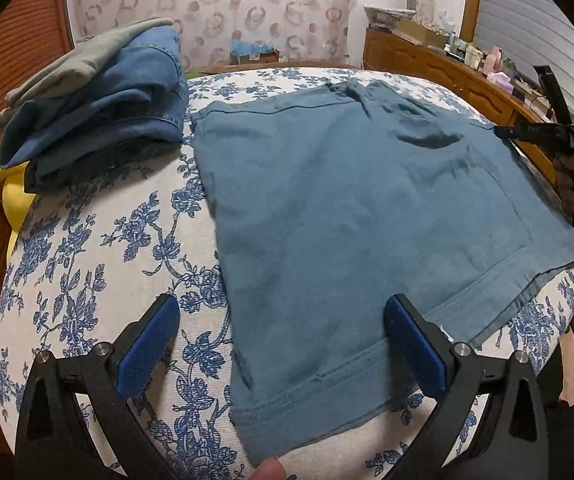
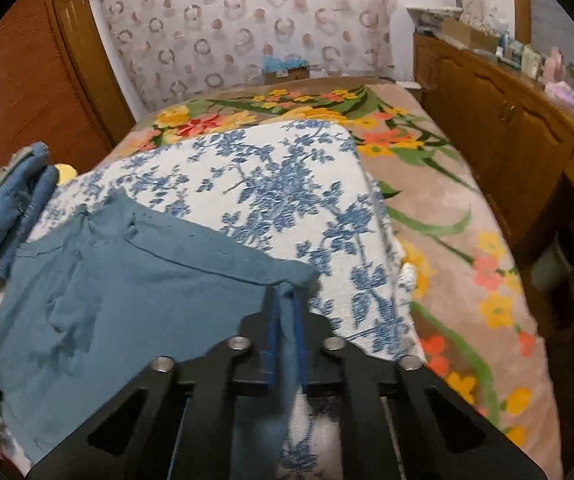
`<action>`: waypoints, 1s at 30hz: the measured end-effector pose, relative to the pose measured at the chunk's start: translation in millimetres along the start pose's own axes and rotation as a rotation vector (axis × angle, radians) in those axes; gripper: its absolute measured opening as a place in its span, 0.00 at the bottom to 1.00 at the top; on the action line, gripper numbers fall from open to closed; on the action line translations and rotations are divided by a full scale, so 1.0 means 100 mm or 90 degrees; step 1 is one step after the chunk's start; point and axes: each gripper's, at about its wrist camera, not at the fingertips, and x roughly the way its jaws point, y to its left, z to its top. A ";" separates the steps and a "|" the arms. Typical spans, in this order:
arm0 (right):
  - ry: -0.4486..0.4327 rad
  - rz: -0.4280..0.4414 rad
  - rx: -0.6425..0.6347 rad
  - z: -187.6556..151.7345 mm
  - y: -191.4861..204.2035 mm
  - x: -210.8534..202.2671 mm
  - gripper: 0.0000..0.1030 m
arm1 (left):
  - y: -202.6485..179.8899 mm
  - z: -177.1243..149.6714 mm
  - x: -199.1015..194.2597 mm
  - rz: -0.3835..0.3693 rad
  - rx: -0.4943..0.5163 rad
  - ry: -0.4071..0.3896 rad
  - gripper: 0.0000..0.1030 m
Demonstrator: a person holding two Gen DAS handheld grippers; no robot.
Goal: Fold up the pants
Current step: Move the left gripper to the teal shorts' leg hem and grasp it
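Teal-blue pants (image 1: 347, 208) lie folded flat on the blue-flowered cloth (image 1: 99, 248). My left gripper (image 1: 283, 320) is open, its blue pads (image 1: 151, 344) astride the near hem corner, just above the cloth. My right gripper (image 2: 285, 300) is shut on the pants' far right corner (image 2: 287, 280), with fabric pinched between the blue pads. The pants (image 2: 127, 300) spread to the left of it in the right wrist view. The right gripper also shows in the left wrist view (image 1: 507, 132) at the pants' right edge.
A pile of folded denim and grey clothes (image 1: 99, 108) sits at the back left, over something yellow (image 1: 15, 196). A flowered blanket (image 2: 447, 220) covers the bed on the right. A wooden cabinet (image 2: 507, 128) with clutter stands along the right wall.
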 end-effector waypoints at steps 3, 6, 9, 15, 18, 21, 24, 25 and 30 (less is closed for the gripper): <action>-0.012 -0.031 0.012 -0.04 -0.06 -0.07 0.02 | 0.06 -0.04 -0.05 -0.005 -0.007 -0.003 1.00; -0.010 -0.029 0.039 -0.06 -0.14 -0.12 0.05 | 0.13 -0.07 -0.10 -0.008 -0.015 -0.004 0.96; -0.031 -0.045 0.027 -0.10 -0.05 -0.25 0.12 | 0.20 -0.12 -0.18 -0.008 -0.022 -0.007 0.87; -0.077 -0.002 -0.009 -0.49 0.23 -0.64 0.50 | 0.32 -0.23 -0.30 -0.027 -0.044 -0.005 0.74; -0.090 0.030 -0.036 -0.78 0.37 -0.81 0.56 | 0.33 -0.30 -0.36 -0.029 -0.046 -0.011 0.62; -0.104 0.046 -0.071 -1.05 0.57 -0.98 0.60 | 0.32 -0.36 -0.42 -0.022 -0.049 -0.016 0.53; -0.110 0.071 -0.096 -1.23 0.72 -1.09 0.61 | 0.31 -0.39 -0.43 -0.029 -0.049 -0.016 0.48; -0.110 0.081 -0.103 -1.29 0.76 -1.12 0.62 | 0.30 -0.38 -0.43 -0.029 -0.047 -0.015 0.46; -0.117 0.093 -0.136 -1.46 0.77 -1.13 0.67 | 0.26 -0.38 -0.42 -0.036 -0.043 -0.016 0.39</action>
